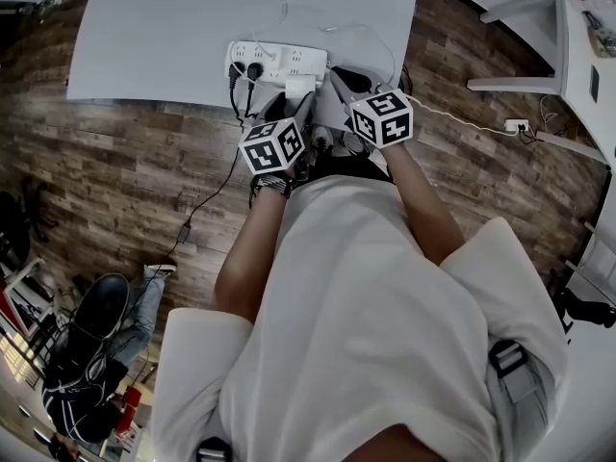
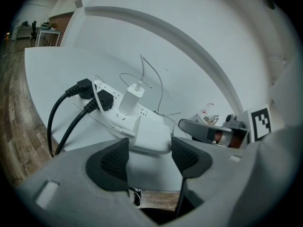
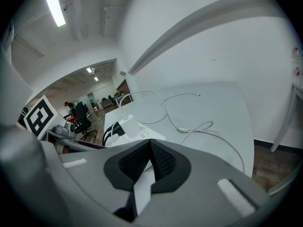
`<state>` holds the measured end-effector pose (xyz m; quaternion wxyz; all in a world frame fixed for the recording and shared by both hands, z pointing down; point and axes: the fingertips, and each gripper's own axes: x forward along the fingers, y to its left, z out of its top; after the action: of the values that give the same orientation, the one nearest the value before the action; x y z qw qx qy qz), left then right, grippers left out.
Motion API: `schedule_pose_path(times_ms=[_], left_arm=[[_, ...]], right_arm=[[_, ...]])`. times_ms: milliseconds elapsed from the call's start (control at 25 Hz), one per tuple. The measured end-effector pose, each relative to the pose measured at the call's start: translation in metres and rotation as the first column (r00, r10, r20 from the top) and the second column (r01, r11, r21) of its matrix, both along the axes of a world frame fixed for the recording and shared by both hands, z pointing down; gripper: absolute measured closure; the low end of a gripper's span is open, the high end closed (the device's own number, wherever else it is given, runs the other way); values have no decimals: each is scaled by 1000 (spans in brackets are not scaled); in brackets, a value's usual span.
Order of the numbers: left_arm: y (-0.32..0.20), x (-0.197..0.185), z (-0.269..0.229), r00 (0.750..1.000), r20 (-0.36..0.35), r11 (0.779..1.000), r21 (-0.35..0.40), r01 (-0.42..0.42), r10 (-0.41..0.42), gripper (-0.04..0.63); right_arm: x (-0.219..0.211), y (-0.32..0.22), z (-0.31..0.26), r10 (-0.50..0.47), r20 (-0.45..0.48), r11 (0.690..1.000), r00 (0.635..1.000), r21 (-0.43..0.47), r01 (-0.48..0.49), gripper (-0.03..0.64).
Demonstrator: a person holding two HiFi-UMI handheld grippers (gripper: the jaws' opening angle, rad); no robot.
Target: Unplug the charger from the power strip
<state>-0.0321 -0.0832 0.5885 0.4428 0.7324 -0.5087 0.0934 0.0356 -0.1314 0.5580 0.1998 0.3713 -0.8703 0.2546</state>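
On the white bench (image 1: 154,37), close to its near edge, lies the strip (image 1: 279,59). The left gripper (image 2: 149,148) has its fingers released, spread either side of the strip's near end without pressing it. Just to its right, the right gripper (image 3: 150,148) has its fingers clenched tip to tip, with nothing visible between them. The charger (image 2: 132,97) stands upright, plugged into the strip, right of two black plugs (image 1: 248,71). A thin white cable (image 3: 179,128) loops over the bench beyond.
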Motion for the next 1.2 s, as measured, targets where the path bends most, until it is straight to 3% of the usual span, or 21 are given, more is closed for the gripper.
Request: schedule_pose_path(times_ms=[720, 920, 1040, 1200], left_arm=[[21, 4, 18, 999, 33, 998, -54, -41, 43, 308], [27, -6, 22, 998, 58, 996, -91, -20, 25, 308], [30, -14, 21, 995, 101, 996, -93, 0, 9, 308], [31, -22, 4, 974, 221, 999, -14, -38, 40, 316]], right_arm=[[2, 7, 8, 8, -13, 1000, 1000, -25, -8, 615], [-1, 6, 4, 2, -9, 1000, 1000, -17, -2, 615], [-2, 4, -1, 3, -2, 1000, 1000, -8, -3, 615], [-5, 2, -15, -4, 17, 1000, 1000, 19, 4, 615]])
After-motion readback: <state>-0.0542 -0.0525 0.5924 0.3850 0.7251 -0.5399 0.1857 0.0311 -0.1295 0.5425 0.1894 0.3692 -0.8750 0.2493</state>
